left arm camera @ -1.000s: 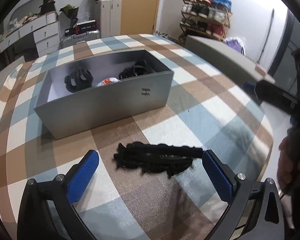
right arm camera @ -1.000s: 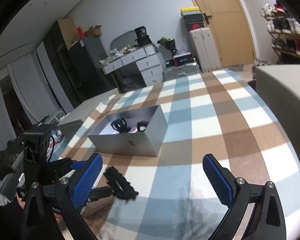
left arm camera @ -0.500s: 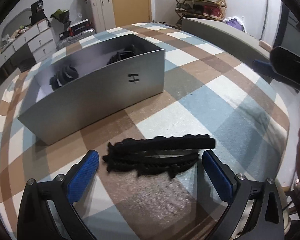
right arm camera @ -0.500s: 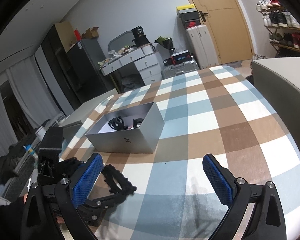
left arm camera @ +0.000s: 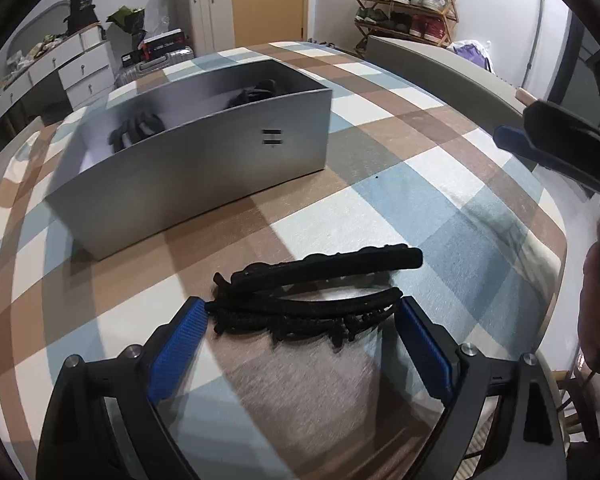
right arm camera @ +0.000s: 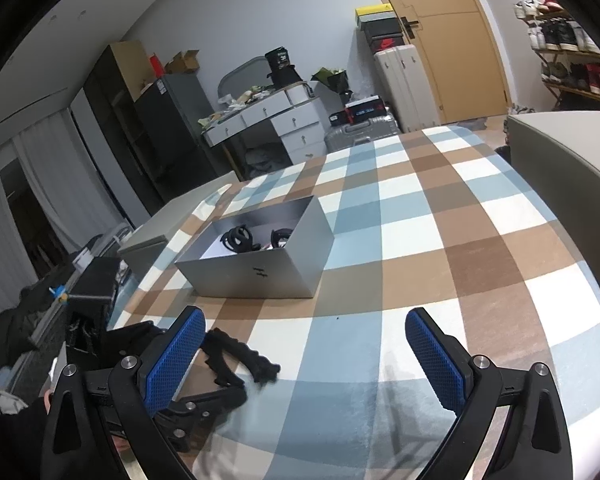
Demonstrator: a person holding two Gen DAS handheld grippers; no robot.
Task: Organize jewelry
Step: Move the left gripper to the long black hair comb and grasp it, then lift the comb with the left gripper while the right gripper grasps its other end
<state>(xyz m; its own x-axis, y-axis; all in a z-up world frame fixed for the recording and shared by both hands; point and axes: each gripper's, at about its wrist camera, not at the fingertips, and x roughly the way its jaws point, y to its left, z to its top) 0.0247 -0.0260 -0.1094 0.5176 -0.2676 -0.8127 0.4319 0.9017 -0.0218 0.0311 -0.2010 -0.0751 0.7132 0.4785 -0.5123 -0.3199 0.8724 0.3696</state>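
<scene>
A long black hair clip (left arm camera: 316, 296) lies on the checked tablecloth, just in front of a silver open box (left arm camera: 204, 168). My left gripper (left arm camera: 300, 320) is open, its blue fingertips on either side of the clip's near edge, close to touching it. The box holds several black hair accessories (right arm camera: 240, 238). My right gripper (right arm camera: 306, 334) is open and empty, raised above the table to the right. The clip (right arm camera: 240, 356) and box (right arm camera: 260, 268) also show in the right wrist view, with the left gripper's black body under the clip.
The round table (right arm camera: 480, 248) carries a blue, brown and white checked cloth. A grey sofa back (left arm camera: 440, 64) runs along the far right. White drawers (right arm camera: 284, 120), suitcases (right arm camera: 400, 80) and a shoe rack (left arm camera: 408, 16) stand beyond the table.
My left gripper has moved down and forward, so the hair clip now sits between its fingertips. The right gripper has risen and tilted slightly.
</scene>
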